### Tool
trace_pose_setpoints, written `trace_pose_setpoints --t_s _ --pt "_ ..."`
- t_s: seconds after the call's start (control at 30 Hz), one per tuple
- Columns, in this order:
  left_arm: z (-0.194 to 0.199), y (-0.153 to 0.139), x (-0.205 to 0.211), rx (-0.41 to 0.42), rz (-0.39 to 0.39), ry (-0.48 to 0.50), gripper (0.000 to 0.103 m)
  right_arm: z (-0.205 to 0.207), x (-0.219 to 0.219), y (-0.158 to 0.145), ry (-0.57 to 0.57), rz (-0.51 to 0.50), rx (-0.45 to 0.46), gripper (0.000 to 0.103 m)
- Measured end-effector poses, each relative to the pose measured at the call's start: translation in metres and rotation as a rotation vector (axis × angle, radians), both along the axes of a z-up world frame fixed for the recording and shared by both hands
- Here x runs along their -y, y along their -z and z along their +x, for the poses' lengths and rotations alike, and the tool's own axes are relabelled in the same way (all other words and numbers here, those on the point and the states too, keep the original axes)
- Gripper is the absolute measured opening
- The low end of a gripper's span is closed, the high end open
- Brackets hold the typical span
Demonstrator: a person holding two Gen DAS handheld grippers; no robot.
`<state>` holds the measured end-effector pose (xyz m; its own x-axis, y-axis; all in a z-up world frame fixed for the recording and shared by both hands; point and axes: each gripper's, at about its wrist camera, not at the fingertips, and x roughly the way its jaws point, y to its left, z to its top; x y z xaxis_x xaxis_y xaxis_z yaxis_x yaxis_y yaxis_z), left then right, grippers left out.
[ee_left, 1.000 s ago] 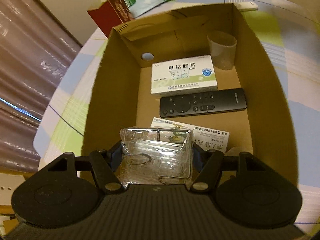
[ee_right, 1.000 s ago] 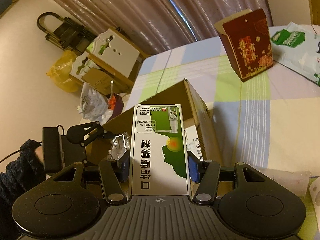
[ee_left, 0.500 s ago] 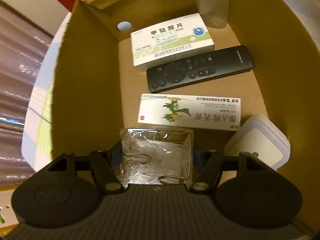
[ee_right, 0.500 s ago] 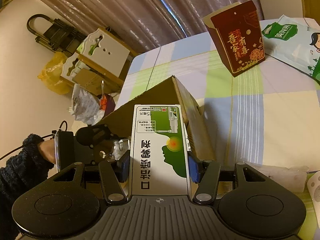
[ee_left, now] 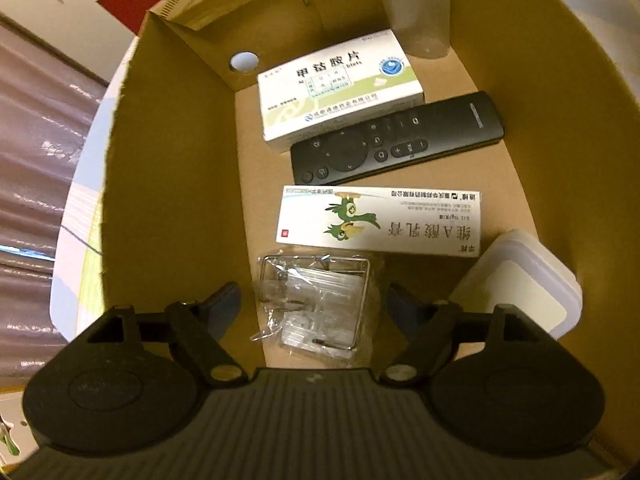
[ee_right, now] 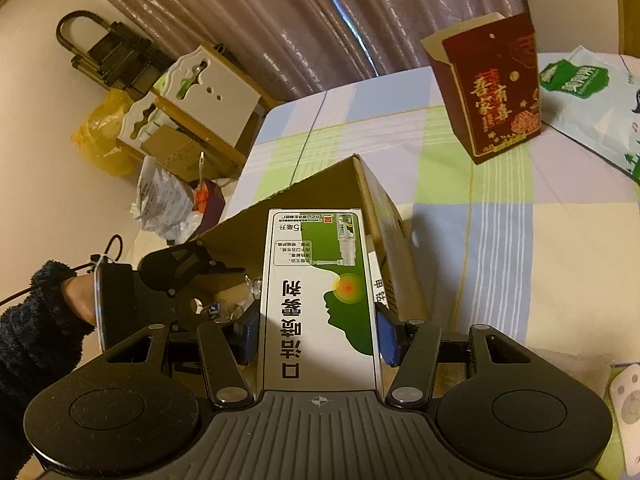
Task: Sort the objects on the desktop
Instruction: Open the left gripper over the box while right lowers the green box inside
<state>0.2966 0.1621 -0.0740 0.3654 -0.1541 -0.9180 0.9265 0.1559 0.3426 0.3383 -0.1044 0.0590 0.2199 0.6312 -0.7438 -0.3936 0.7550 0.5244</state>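
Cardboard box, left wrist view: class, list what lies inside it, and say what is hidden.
Inside the cardboard box: plastic cup, white medicine box, black remote, parrot-printed box, clear packet, white lidded container. The left gripper covers the near floor.

Right hand-held gripper clamps green-white spray box above cardboard box; left hand-held gripper inside.

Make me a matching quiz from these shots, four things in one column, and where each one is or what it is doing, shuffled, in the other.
1. cup
2. remote
3. clear packet
4. green box

A. clamped in the right claw
B. lying between two medicine boxes
C. upright in the carton's far corner
D. loose between the open left claw's fingers

Pairs: 1-C, 2-B, 3-D, 4-A
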Motion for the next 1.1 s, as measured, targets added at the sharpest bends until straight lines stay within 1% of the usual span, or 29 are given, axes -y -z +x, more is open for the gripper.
trace_pose_setpoints --t_s 0.2,0.4,0.57,0.77,0.87,1.0,1.1 --pt "-0.005 -0.015 -0.007 0.041 -0.029 -0.043 0.078 0.000 -0.013 -0.001 -0.035 -0.017 0.019 0.055" --pt "-0.015 -0.036 -0.021 0.057 -0.081 -0.096 0.079 0.001 -0.027 0.000 -0.067 -0.038 0.032 0.055" --pt "-0.023 -0.050 -0.038 0.051 -0.135 -0.174 0.079 0.000 -0.041 0.001 -0.120 -0.079 0.066 0.055" --pt "-0.032 -0.063 -0.050 0.055 -0.192 -0.244 0.081 -0.005 -0.069 0.004 -0.252 -0.221 0.195 0.055" --pt "-0.033 -0.068 -0.053 0.060 -0.218 -0.265 0.082 -0.008 -0.083 0.010 -0.288 -0.304 0.248 0.055" --pt "-0.034 -0.072 -0.055 0.054 -0.251 -0.285 0.082 -0.011 -0.096 0.024 -0.277 -0.376 0.264 0.055" --pt "-0.033 -0.073 -0.056 0.047 -0.265 -0.285 0.083 -0.010 -0.102 0.036 -0.262 -0.385 0.237 0.055"
